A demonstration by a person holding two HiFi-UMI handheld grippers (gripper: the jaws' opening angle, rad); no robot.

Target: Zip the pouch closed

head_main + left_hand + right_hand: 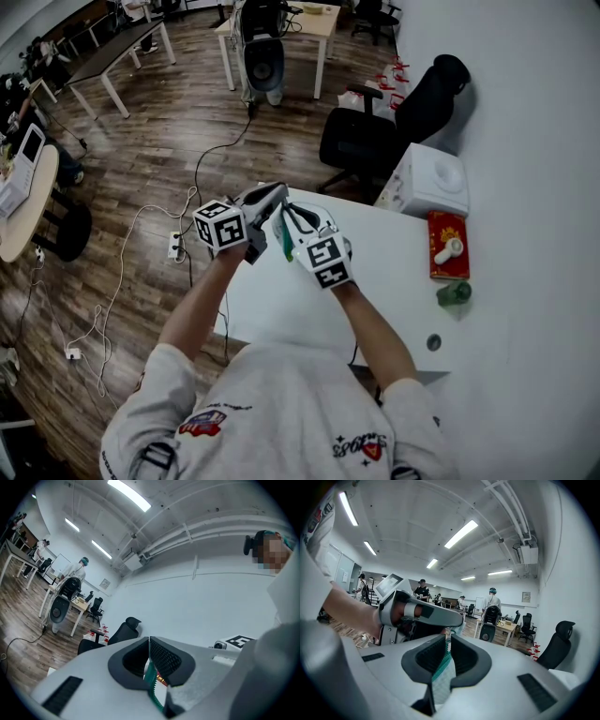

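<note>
Head view, over the tabletop's far-left corner: my left gripper and right gripper clamp the pouch at its zipper edge; likely limp, light.

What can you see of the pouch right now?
The pouch is a small, soft one with a pale, fabric-like panel edged by a green zipper strip with visible teeth. It hangs in the air over the white table, touching nothing else. The left gripper is shut on the zipper edge, and the right gripper is shut on the panel and edge. Whether the zip is closed can't be told.
</note>
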